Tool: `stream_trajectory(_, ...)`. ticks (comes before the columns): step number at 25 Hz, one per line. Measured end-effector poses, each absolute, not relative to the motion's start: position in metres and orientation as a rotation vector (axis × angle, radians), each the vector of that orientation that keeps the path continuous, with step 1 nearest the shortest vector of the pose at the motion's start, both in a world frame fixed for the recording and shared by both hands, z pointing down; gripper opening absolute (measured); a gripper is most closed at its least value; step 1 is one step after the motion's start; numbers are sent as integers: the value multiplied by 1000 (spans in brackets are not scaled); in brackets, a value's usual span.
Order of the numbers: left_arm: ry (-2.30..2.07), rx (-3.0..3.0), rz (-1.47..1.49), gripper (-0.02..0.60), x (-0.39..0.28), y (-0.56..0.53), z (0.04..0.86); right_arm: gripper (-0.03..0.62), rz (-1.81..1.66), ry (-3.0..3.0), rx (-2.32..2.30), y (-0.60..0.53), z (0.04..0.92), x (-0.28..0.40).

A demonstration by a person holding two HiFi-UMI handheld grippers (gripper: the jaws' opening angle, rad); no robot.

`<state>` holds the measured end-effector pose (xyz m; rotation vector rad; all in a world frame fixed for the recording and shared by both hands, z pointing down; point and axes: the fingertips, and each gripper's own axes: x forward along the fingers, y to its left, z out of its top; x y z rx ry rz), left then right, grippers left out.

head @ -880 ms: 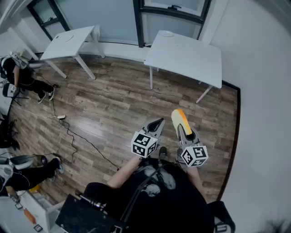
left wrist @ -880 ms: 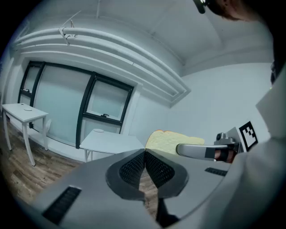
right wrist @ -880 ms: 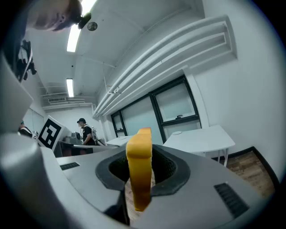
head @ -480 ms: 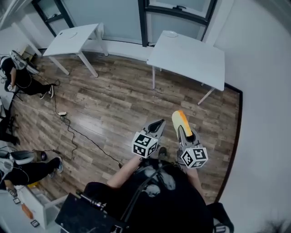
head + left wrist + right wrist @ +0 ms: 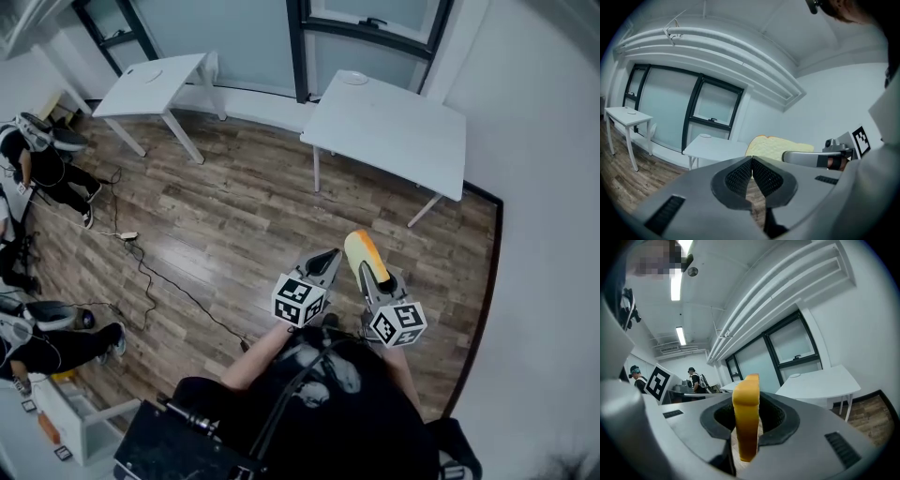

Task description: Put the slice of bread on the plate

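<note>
The white counter [image 5: 398, 131] stands on the wood floor [image 5: 234, 216]. A plate [image 5: 353, 79] lies at the counter's far left corner. A cable [image 5: 141, 267] lies on the floor, left of the counter.

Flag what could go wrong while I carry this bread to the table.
1. The right gripper pinches the bread upright by one end, above the floor; a soft slice may sag or slip out and drop.
2. What looks like the plate sits at the table's far edge; reaching across could nudge it off.

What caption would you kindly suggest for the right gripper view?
Right tongs clamp a bread slice edge-on, white table beyond.
</note>
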<state>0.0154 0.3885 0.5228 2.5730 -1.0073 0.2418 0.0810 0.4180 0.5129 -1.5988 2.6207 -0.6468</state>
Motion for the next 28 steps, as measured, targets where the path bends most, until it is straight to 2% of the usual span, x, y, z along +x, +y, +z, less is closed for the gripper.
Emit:
stream_trajectory(7,-1092,2495,269,7,12,357,549,97,-753,2674,-1531,379,543,92)
stream_trajectory(13,-1118,2490,260,7,-5,285,552,97,-756,2698,-1514,308,548,77)
stream_trajectory(22,-952,2603,216,7,-7,169,526,97,-702,2648,-1611,190,530,60)
stream_trajectory(28,-891,2555,278,7,-4,120,549,97,-812,2600,-1640,147,546,58)
